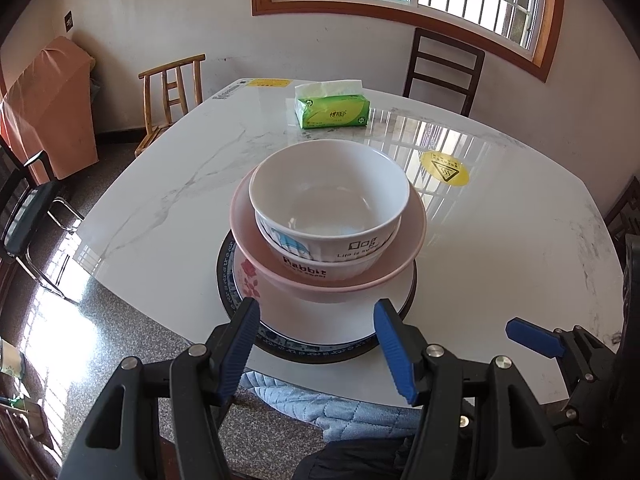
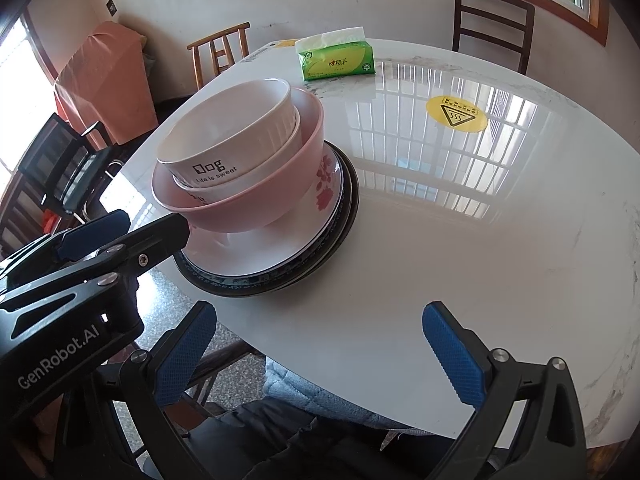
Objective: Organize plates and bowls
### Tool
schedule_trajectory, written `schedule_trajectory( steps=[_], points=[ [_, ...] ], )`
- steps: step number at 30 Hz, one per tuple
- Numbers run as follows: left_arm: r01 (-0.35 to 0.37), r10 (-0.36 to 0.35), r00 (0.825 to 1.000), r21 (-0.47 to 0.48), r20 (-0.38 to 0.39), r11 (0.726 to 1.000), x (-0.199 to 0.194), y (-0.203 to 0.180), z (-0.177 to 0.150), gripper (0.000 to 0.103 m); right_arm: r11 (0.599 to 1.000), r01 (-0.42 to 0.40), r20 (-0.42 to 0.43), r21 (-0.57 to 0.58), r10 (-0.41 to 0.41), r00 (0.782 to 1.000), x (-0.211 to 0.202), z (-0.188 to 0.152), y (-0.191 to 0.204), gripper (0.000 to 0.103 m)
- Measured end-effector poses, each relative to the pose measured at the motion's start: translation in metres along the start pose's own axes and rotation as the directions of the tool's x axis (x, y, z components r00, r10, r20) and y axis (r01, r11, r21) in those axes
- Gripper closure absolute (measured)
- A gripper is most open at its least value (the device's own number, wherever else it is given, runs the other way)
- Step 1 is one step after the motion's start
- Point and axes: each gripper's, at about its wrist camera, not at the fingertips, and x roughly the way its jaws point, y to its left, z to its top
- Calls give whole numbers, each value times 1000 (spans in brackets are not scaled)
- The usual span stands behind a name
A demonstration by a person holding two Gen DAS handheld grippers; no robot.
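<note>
Left wrist view shows the left gripper (image 1: pixel 316 340) with its blue pads spread wide and holding nothing, poised just above the near rim of the stacked plates (image 1: pixel 320 350). The stack sits near the table's front edge: a "Dog" bowl (image 1: pixel 328 200) nests in a "Rabbit" bowl (image 1: pixel 304 270), both inside a pink bowl (image 1: pixel 416 228), which rests on a white floral plate (image 1: pixel 248 276) over the dark blue-rimmed plates. The marble table (image 1: pixel 500 248) also carries a green tissue pack (image 1: pixel 332 110) and a yellow warning sticker (image 1: pixel 444 172), both well apart from the stack.

From the right wrist view, the right gripper (image 2: pixel 320 352) is likewise wide open and empty, hovering over bare table near the front edge, beside the stack rather than at it. The left gripper's black finger reaches in beside the pink bowl (image 2: pixel 256 196), just under its rim; whether it touches cannot be told.

Judging by the nested pile, the organizing looks nearly complete, and the step in hand seems to be either releasing the stack or squaring it up. To do this well, the left gripper should stay low and move straight, so a pad does not catch the pink bowl's overhanging rim and tip the nested bowls. Any nudge is best applied to the bottom plates, which carry everything, not to the tall bowls. Glazed ceramic on polished marble probably slides easily, and the stack lies close to the edge, so pushes should go inward, away from the person.
</note>
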Motion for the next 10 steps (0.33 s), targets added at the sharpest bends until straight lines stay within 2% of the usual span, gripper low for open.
schedule_trajectory(
  steps=[10],
  points=[
    [-14,13,1000,23,6,1000,-1,-3,-2,42,1000,-2,2,-4,2,1000,1,-1,1,1]
  ],
)
